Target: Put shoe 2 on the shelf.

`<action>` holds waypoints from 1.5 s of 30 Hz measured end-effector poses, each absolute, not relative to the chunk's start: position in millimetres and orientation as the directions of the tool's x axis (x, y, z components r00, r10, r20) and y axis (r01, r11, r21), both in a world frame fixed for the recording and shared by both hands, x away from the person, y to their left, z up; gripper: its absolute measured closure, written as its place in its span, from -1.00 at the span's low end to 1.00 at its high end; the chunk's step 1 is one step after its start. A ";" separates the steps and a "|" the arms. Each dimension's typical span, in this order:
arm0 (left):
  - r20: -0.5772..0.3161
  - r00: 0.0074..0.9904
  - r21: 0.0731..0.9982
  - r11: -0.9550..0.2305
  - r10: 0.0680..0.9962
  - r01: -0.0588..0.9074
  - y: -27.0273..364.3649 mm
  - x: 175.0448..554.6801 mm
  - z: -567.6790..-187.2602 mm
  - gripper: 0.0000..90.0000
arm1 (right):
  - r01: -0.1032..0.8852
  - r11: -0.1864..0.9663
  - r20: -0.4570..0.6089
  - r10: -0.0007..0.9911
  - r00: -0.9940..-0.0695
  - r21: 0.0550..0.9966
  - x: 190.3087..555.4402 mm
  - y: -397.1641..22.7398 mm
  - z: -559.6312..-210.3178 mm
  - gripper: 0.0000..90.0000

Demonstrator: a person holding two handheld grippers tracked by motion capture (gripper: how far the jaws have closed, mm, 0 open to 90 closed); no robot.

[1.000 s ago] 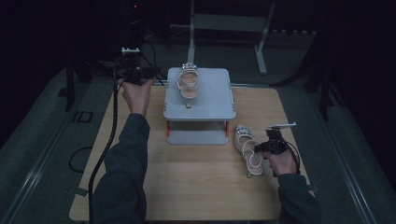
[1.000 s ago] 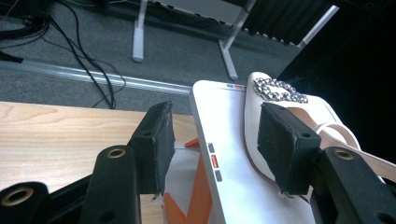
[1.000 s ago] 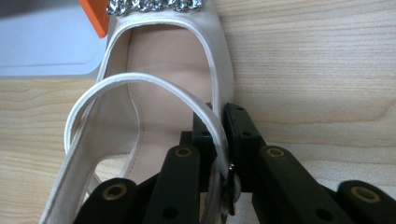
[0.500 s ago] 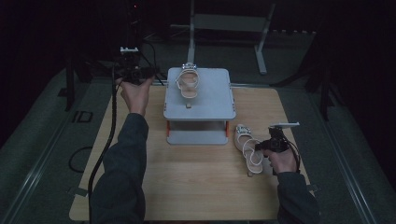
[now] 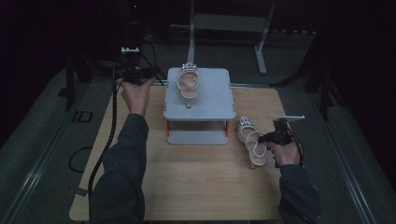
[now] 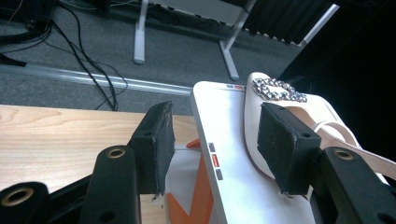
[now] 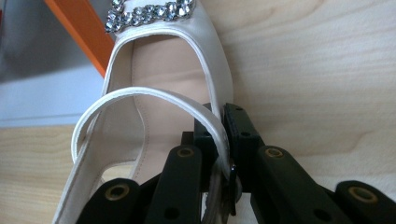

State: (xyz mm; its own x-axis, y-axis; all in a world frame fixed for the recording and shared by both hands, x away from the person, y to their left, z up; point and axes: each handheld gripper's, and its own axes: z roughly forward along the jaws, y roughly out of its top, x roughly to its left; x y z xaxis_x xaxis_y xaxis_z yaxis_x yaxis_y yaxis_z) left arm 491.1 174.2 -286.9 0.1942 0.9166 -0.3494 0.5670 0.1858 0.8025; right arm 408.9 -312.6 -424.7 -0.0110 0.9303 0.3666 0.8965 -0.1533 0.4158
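We see a wooden table (image 5: pixel 196 186) with a small grey two-tier shoe rack (image 5: pixel 201 100) standing on it, orange struts joining its shelves. One white sandal (image 5: pixel 188 83) with a rhinestone buckle lies on the rack's top shelf, toe toward the far edge. A second white sandal (image 5: pixel 251 140) lies on the table just right of the rack's lower shelf.

Our right gripper (image 5: pixel 267 138) is down at this second sandal; in the right gripper view its jaws are pressed together on the sandal's thin strap (image 7: pixel 212 123) at the outer side of the shoe, with the jewelled toe (image 7: pixel 149 14) pointing away toward the rack.

Our left gripper (image 5: pixel 140 73) hangs at the far left of the rack, beside the top shelf. In the left gripper view its pads (image 6: pixel 156 140) stand wide apart, holding nothing, with the shelf's edge and the top sandal (image 6: pixel 280 107) seen between and behind them
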 end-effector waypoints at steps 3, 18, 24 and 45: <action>-0.349 0.196 0.806 0.187 0.916 0.562 174.3 490.2 -285.4 0.03 | 0.892 -0.161 0.364 0.931 -0.005 0.423 413.8 -313.8 -418.7 0.89; -0.342 0.195 0.806 0.181 0.919 0.563 176.1 489.3 -282.7 0.03 | 0.869 -0.207 0.385 0.923 0.021 0.450 437.3 -322.0 -390.7 0.88; -0.340 0.196 0.808 0.180 0.920 0.560 175.8 487.7 -281.9 0.03 | 0.866 -0.223 0.409 0.912 0.024 0.448 445.5 -320.3 -382.2 0.88; -0.334 0.213 0.803 0.159 0.918 0.574 166.8 490.0 -287.0 0.03 | 0.831 -0.245 0.422 0.906 0.013 0.499 469.3 -311.9 -307.9 0.88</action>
